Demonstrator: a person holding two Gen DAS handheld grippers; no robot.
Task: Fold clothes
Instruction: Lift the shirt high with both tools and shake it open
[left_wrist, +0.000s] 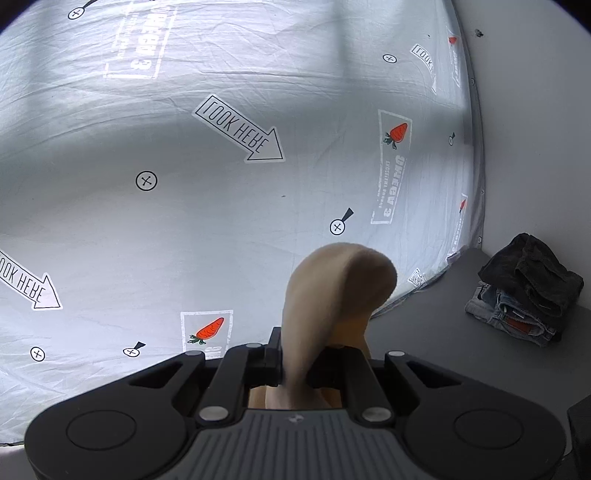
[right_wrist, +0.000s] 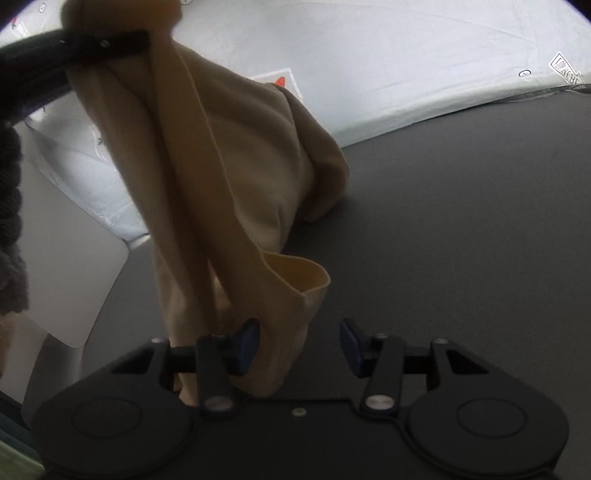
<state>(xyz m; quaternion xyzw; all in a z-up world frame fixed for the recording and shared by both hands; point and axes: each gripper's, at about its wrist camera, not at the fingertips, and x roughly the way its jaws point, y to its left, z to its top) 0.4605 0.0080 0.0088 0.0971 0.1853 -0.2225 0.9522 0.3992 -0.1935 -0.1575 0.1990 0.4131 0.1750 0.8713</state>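
Covering most of the surface: pale grey printed sheet (left_wrist: 207, 206), creased, marked with "LOOK HERE" arrows, carrot labels and crossed circles.
Table: dark grey top (right_wrist: 461, 221), bare along the sheet's edge; sheet edge curving across it in both views.
Beige garment (right_wrist: 229, 177): soft tan cloth, hanging in long vertical folds from up high, lower end bunched and resting on the dark table just beside the sheet edge; one hem curled open near the bottom; a rounded loop of it (left_wrist: 340, 288) rising above the clamp in the left wrist view.
Folded pile (left_wrist: 524, 288): black cloth on top of blue denim, on the dark table at far right, near the wall, well apart from the beige garment.
Left gripper (left_wrist: 295, 365): jaws narrow, clamped on a bunch of the beige garment; seen from the right wrist view at top left (right_wrist: 122, 40), cloth hanging beneath it.
Right gripper (right_wrist: 299, 349): low over the table, jaws partly apart; blue pads (right_wrist: 249, 345) visible on both sides; left pad against a hanging fold of the garment, right pad clear of cloth, so nothing pinched.
Sleeve (right_wrist: 9, 229): dark knitted cuff at the left edge of the right wrist view, beside the hanging cloth.
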